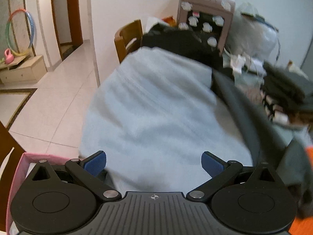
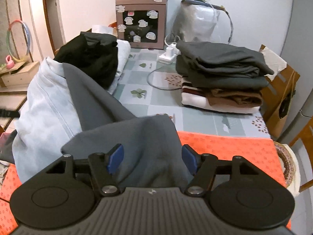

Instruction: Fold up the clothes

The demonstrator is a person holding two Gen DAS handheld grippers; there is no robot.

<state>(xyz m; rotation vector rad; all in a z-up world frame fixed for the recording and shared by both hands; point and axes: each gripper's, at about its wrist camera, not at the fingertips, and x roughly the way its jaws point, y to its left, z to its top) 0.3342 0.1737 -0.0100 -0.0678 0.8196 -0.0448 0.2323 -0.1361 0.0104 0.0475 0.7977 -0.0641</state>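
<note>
We are looking at a dark grey garment (image 2: 125, 129) that is lying bunched on the near part of the table, its long part running back and left over a pale blue garment (image 2: 45, 105). Its near fold is rising between the blue pads of our right gripper (image 2: 152, 159), whose jaws are standing apart around the cloth without pinching it. The pale blue garment is filling most of the left wrist view (image 1: 152, 105), blurred, and it is spreading between the pads of our left gripper (image 1: 153, 165), whose jaws are spread wide, gripping nothing. The dark grey garment is showing there too (image 1: 240, 105), along the blue one's right edge.

Behind the two garments, a heap of black clothing (image 2: 92, 54) is sitting at the table's far left. Well apart on the right, a neat stack of folded clothes (image 2: 223, 78) is resting on the checked tablecloth (image 2: 195, 117), dark grey pieces on top, brown and white below. An orange patterned mat (image 2: 230, 148) is covering the near edge of the table. At the back, a pink tabletop water dispenser with stickers (image 2: 140, 19) is standing against the wall, beside a bundle wrapped in clear plastic (image 2: 197, 23). A white power strip (image 2: 168, 55) is lying just in front of them. To the left, a wooden chair (image 1: 129, 37) is standing by the table, and a coloured hula hoop (image 1: 19, 33) is leaning on the far wall.
</note>
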